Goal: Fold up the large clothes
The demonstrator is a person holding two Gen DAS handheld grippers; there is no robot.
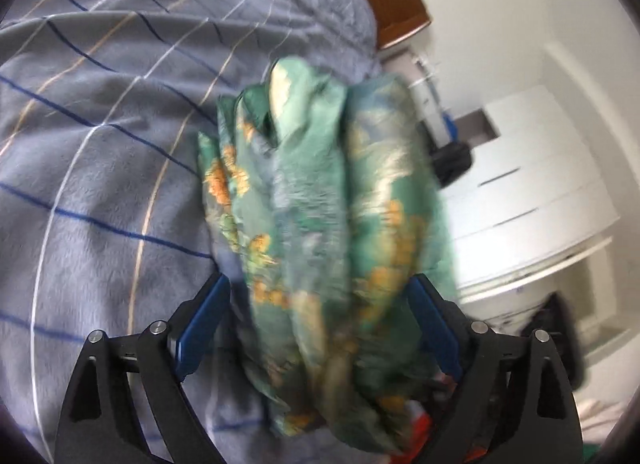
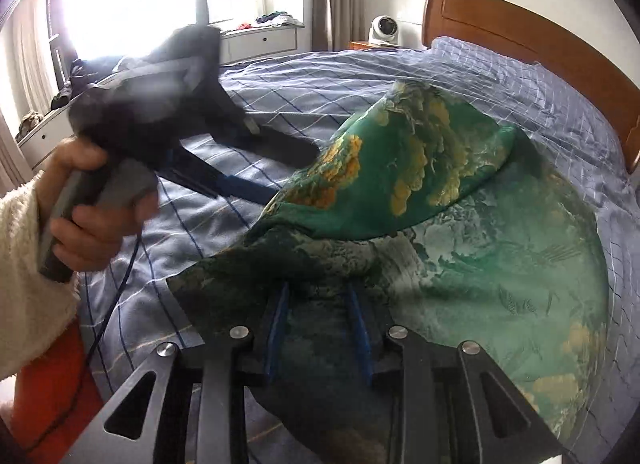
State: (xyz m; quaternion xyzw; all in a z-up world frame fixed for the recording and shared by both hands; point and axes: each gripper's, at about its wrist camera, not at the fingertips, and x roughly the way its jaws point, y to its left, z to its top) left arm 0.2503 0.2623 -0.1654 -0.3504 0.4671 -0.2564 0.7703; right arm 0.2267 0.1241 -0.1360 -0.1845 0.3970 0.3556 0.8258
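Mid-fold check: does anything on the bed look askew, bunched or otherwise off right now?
Yes. The green floral satin garment is not flat on the blue checked bedspread: one part is flipped over in a loose, skewed peak, and a thick wad bunches between the left gripper fingers. The right gripper pinches a crumpled edge.

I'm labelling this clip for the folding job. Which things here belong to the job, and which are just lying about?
Part of the job:
- green patterned garment
- left gripper, jaws wide, cloth between them
- right gripper, shut on the garment
- bed, the work surface

Lying about:
- small white fan
- clothes on the window ledge
- white drawers
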